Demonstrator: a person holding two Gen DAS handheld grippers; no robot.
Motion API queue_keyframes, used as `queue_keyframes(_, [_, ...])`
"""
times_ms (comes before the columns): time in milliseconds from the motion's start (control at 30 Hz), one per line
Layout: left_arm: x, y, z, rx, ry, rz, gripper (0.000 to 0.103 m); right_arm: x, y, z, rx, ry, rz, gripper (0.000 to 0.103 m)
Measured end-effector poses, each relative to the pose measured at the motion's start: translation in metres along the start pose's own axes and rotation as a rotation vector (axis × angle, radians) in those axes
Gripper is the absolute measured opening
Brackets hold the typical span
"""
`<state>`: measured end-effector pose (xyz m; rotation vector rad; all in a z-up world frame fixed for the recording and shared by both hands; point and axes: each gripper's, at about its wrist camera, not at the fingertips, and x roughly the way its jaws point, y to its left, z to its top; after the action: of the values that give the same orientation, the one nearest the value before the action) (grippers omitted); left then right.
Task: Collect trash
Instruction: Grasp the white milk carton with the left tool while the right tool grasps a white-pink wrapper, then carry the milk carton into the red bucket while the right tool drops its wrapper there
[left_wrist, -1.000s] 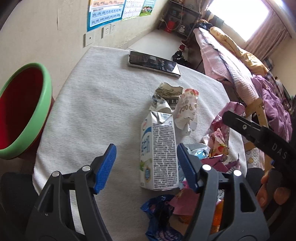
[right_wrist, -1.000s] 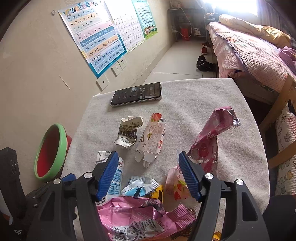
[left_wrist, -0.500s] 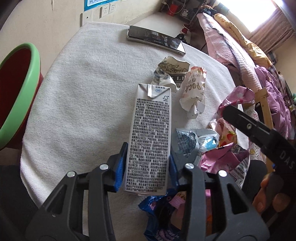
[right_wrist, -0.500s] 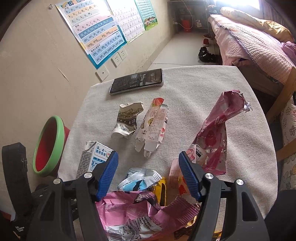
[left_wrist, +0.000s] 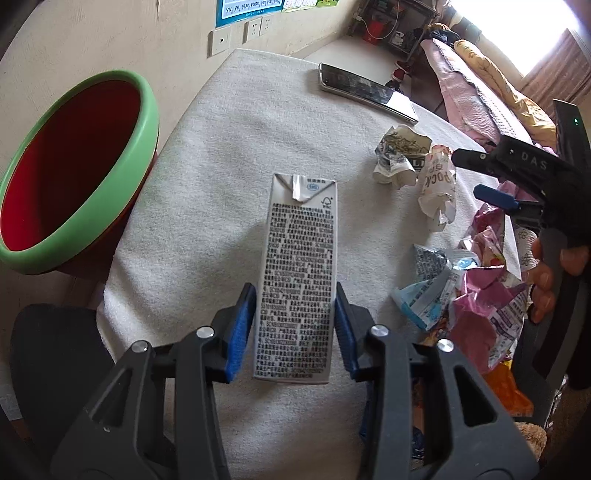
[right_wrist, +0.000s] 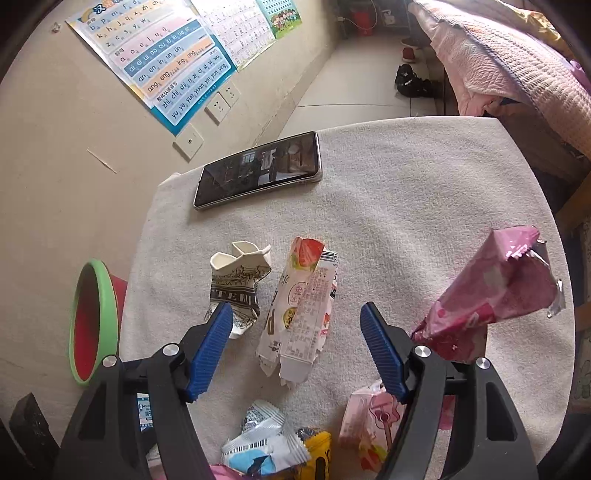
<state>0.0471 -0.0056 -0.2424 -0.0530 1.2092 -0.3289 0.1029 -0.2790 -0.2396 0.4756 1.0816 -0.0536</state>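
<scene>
Left gripper clamped, right gripper spread wide

The left gripper (left_wrist: 295, 325) points forward over the table with both blue pads pressed flat against the sides of a milk carton (left_wrist: 297, 273), which it holds lengthwise between them. The right gripper (right_wrist: 297, 347) hovers with its ribbed blue fingers (right_wrist: 210, 345) far apart and nothing between them. In the left wrist view the person's right hand (left_wrist: 554, 273) wraps around that gripper's black handle, fingertips showing.

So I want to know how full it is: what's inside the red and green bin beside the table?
Inside the bin, the left wrist view shows only bare red wall, no trash. Its bottom lies behind the green near rim, so anything resting there stays hidden.
</scene>
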Motion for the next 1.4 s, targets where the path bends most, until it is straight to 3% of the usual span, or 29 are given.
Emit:
queue_keyframes(67, [0.000, 0.001, -0.001, -0.004, 0.001, 0.004, 0.047, 0.008, -0.002, 0.002, -0.002, 0.015, -0.020, 0.069])
queue_keyframes(200, [0.001, 0.002, -0.003, -0.008, 0.005, 0.005, 0.049, 0.023, -0.006, -0.001, 0.016, 0.065, -0.012, 0.068])
queue_keyframes(367, [0.000, 0.005, -0.005, -0.023, 0.005, 0.002, 0.057, 0.029, -0.005, -0.005, 0.002, 0.099, 0.024, 0.039])
queue_keyframes(533, [-0.001, 0.009, -0.006, -0.038, 0.003, -0.001, 0.057, 0.015, 0.000, -0.011, -0.037, 0.076, 0.046, 0.033])
queue_keyframes(833, [0.003, 0.003, -0.009, -0.019, 0.016, -0.006, 0.057, 0.005, -0.007, -0.028, -0.025, 0.093, 0.062, 0.032])
queue_keyframes(1100, [0.006, 0.003, -0.010, -0.017, 0.028, -0.007, 0.057, -0.019, 0.000, -0.027, -0.035, 0.030, 0.090, 0.031])
queue_keyframes(1233, [0.009, 0.001, -0.013, -0.011, 0.037, -0.014, 0.043, -0.028, 0.008, -0.027, -0.046, 0.005, 0.103, 0.031])
queue_keyframes(1400, [0.006, 0.005, -0.012, -0.030, 0.020, -0.019, 0.041, -0.041, 0.020, -0.025, -0.079, -0.042, 0.104, 0.031])
